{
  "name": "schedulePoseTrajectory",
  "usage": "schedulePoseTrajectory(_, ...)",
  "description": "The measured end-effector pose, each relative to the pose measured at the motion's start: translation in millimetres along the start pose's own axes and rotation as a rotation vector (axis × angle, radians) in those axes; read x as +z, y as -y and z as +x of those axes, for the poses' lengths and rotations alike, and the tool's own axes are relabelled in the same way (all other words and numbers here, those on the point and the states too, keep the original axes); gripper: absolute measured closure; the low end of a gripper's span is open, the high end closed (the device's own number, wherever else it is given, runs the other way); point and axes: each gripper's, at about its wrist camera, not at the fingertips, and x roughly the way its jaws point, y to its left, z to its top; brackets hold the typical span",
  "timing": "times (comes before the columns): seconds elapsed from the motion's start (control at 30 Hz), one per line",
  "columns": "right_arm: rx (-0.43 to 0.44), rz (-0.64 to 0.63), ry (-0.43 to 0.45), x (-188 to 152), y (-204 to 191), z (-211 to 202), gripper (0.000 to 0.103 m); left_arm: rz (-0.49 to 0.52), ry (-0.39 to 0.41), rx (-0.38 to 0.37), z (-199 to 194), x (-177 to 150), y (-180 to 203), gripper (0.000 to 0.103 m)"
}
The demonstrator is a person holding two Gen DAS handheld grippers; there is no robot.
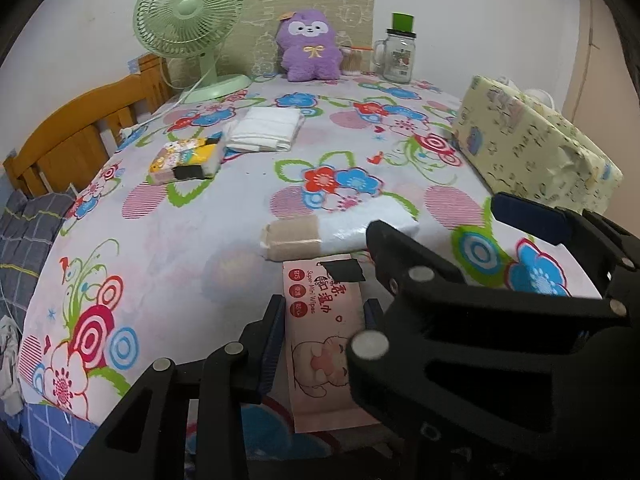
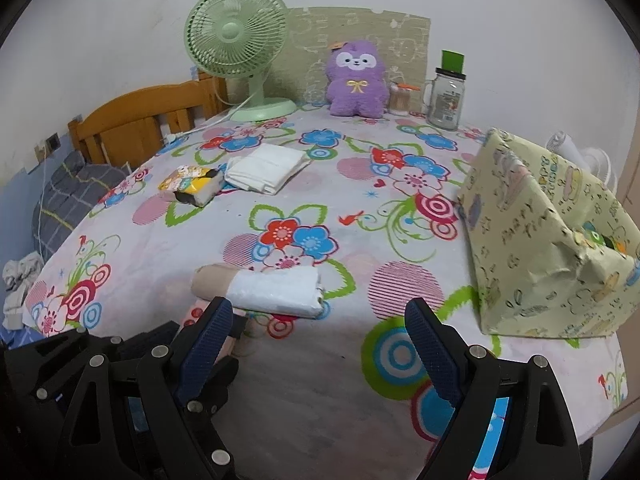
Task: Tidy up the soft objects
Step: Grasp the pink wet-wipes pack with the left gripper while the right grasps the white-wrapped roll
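Pink wipes pack [image 1: 320, 344] clenched in left gripper [image 1: 322, 322], white packet [image 1: 340, 232] just beyond, right gripper [image 2: 320, 344] released.

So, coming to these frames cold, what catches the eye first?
The loud floral tablecloth dominates, with a purple plush toy and green fan at the far edge by the wall. Nearest, the left gripper straddles a pink wet-wipes pack, while the right gripper hangs open over bare cloth.

A home bedroom: wooden bed frame [image 2: 140, 120], floral-clothed table [image 2: 320, 380], plush toy [image 2: 356, 80].
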Motion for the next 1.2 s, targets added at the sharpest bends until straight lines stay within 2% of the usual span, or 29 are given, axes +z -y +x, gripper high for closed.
schedulePoseTrajectory(0.33,0.005,-0.03,-0.033,11,-19,20,0.013,-0.036,-0.006,0.039,8,10,-29,0.063)
schedulePoseTrajectory(0.8,0.006,-0.008,-0.058,30,-15,49,0.014,-0.026,-0.007,0.013,26,31,-42,0.063)
schedulePoseTrajectory(0.83,0.014,-0.005,-0.06,30,-14,50,0.02,-0.024,-0.007,0.012,27,32,-41,0.063)
schedulePoseTrajectory(0.87,0.021,-0.005,-0.066,31,-14,52,0.031,-0.021,-0.007,0.012,28,34,-41,0.063)
schedulePoseTrajectory(0.9,0.029,-0.004,-0.08,31,-14,54,0.037,-0.02,-0.007,0.012,29,34,-41,0.063)
schedulePoseTrajectory(0.97,0.056,-0.001,-0.098,30,-14,57,0.056,-0.011,-0.005,0.017,30,35,-39,0.063)
schedulePoseTrajectory(1.03,0.07,-0.003,-0.109,30,-15,57,0.067,0.002,-0.002,0.031,30,36,-36,0.063)
schedulePoseTrajectory(1.2,0.078,-0.003,-0.117,27,-12,54,0.079,0.019,0.003,0.057,30,36,-32,0.063)
